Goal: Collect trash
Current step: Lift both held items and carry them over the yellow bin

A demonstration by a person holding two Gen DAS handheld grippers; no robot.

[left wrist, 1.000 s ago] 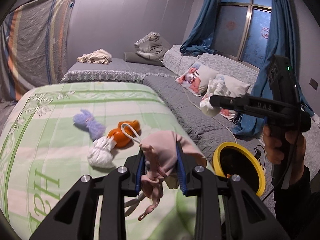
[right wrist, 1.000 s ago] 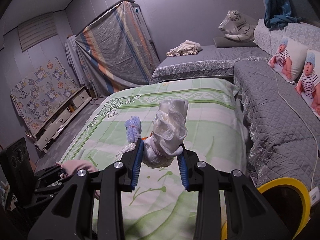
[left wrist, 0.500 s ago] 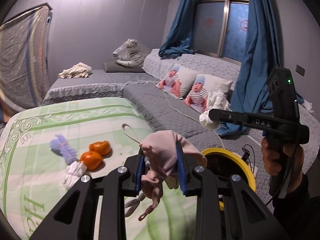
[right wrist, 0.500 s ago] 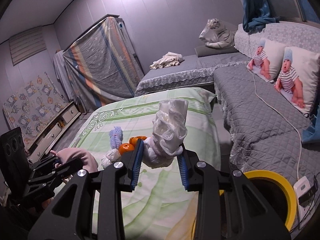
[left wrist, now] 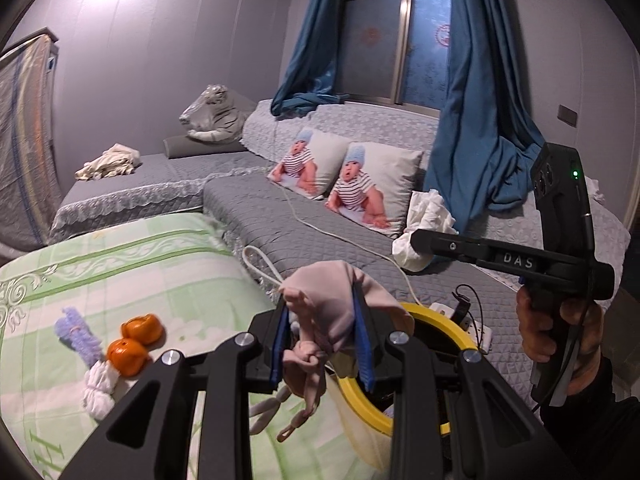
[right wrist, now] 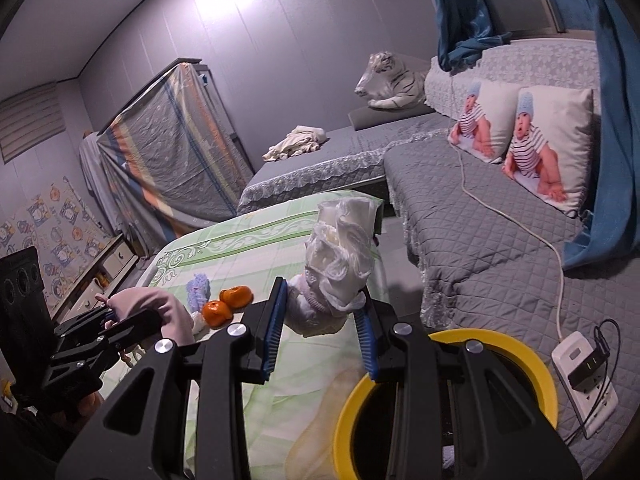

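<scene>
The green-and-white bed cover (right wrist: pixel 256 248) takes up most of the near scene, with the grey quilted sofa (right wrist: pixel 480 216) running alongside it. Between them, at the bed's edge, stands the yellow-rimmed bin (right wrist: pixel 452 340) — its dark mouth sits just below and ahead of both tools, so the drop point looks close at hand.

Two pieces of trash are already off the bed. The left gripper (left wrist: pixel 322 340) is clamped on a pink cloth bundle (left wrist: pixel 328 300), narrow jaws pressing its folds, a white loop and pale chain links dangling from it. The right gripper (right wrist: pixel 320 332) is likewise narrow, pinching a crumpled white wad (right wrist: pixel 340 256) that stands up above the blue pads.

Neither piece has been released into the bin, so I judge this as the carry stage of one round.

Left on the cover: two orange fruits or peels (left wrist: pixel 136 342) — too small to tell which — a lilac fuzzy item (left wrist: pixel 78 334) touching them, and a small white wad (left wrist: pixel 98 390) just beside. Those likely need another trip. What the bin already holds cannot be made out.
</scene>
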